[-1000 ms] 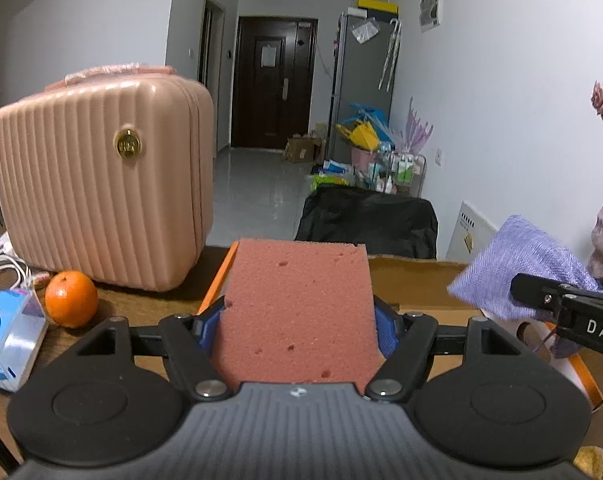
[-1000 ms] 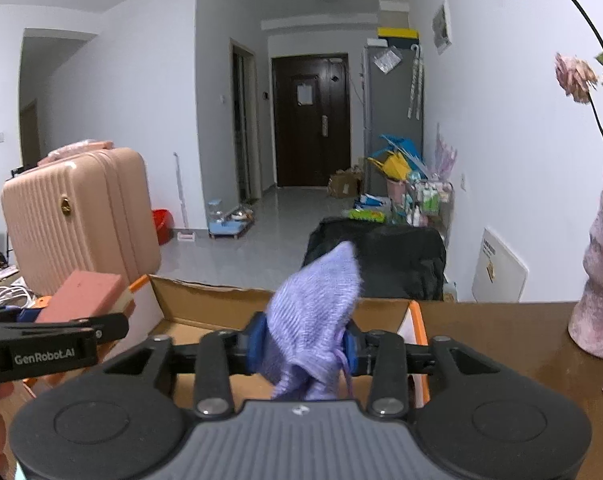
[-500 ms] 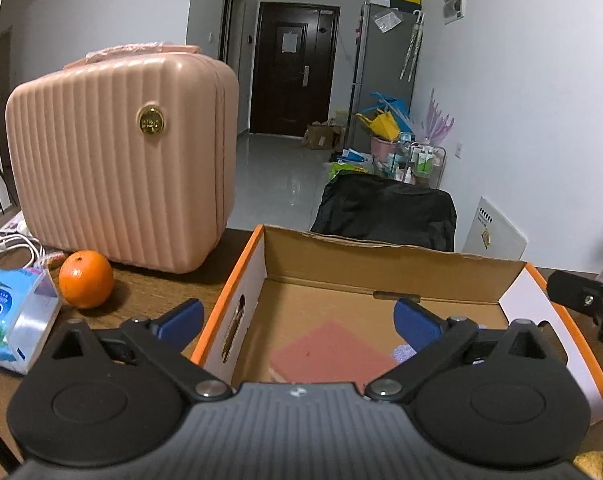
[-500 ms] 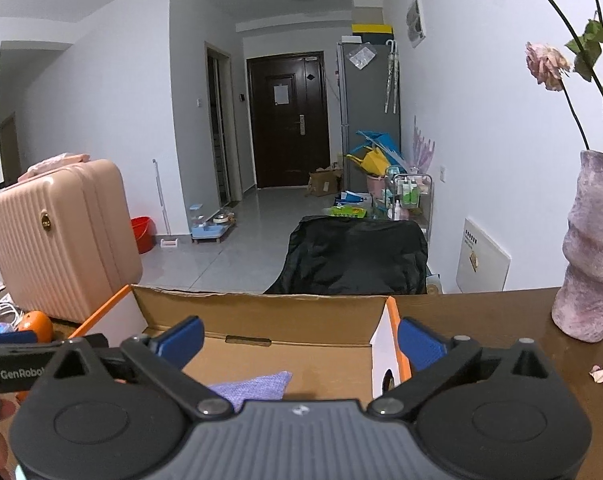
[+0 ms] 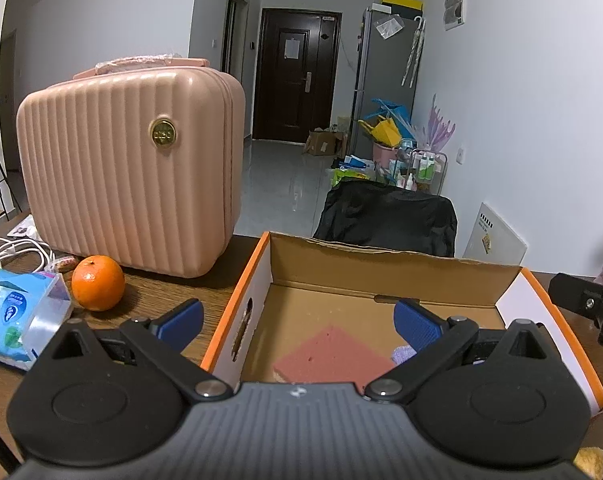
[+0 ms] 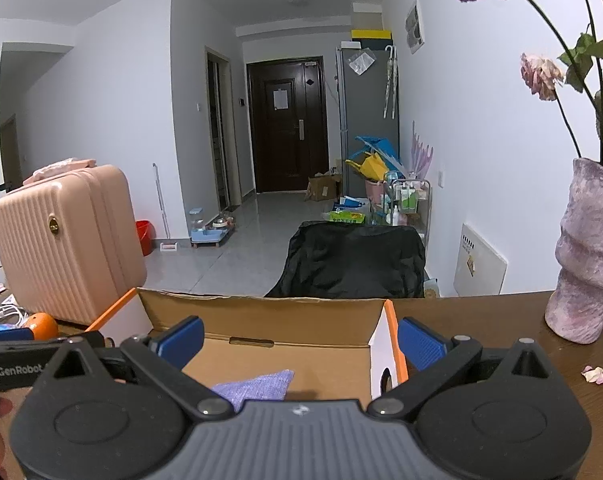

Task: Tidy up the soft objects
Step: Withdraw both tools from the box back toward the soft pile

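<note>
Left claw (image 5: 297, 322): fully spread, blue pads clear of everything, nothing between them. Right claw (image 6: 299, 340): likewise spread wide and empty.

Change from one second ago: then clamped on the pink rectangular foam sponge (image 5: 335, 354) (left) and on the lilac knitted cloth (image 6: 255, 386) (right); now both released. Sponge lying flat on the floor of the open cardboard box with orange-edged white walls (image 5: 381, 264), toward the near left side. Cloth lying inside the same box, to the right of the sponge; only a small corner visible in the left view (image 5: 403, 354), so touching or just apart cannot be told.

Meaning for the task: two soft items deposited in the box; this placement step judged complete. Possibly one more soft item at the lower right edge of the left view, a yellowish fuzzy scrap, too cropped to identify.

Not part of the sort, judged by hardness: round orange fruit (image 5: 98, 283) on the dark wooden counter (image 5: 173, 292), beside the pink ribbed hard-shell case (image 5: 129, 184). Blue tissue pack (image 5: 17, 316) at the far left, outside the box.

Next, as a judgement: withdraw both claws clear of the box walls before seeking further items.
</note>
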Demonstrator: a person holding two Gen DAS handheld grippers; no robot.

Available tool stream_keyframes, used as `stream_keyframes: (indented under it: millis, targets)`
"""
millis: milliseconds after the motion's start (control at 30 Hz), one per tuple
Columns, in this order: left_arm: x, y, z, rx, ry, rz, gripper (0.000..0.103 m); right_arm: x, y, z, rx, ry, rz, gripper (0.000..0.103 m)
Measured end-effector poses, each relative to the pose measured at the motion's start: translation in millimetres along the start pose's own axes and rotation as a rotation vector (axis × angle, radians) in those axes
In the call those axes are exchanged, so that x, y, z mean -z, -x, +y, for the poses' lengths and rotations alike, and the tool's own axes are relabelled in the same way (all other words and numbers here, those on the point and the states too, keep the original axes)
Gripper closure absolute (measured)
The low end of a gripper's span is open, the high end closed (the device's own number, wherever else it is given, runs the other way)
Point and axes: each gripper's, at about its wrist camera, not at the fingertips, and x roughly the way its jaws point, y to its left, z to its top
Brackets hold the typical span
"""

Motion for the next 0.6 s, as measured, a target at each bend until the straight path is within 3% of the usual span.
stream_keyframes:
  millis: [600]
  targets:
    - [15.3,49.3,14.5,0.013,0.002,-0.019,0.000,17.4,53.8,2.6,0.007,0.039,-0.032,0.000]
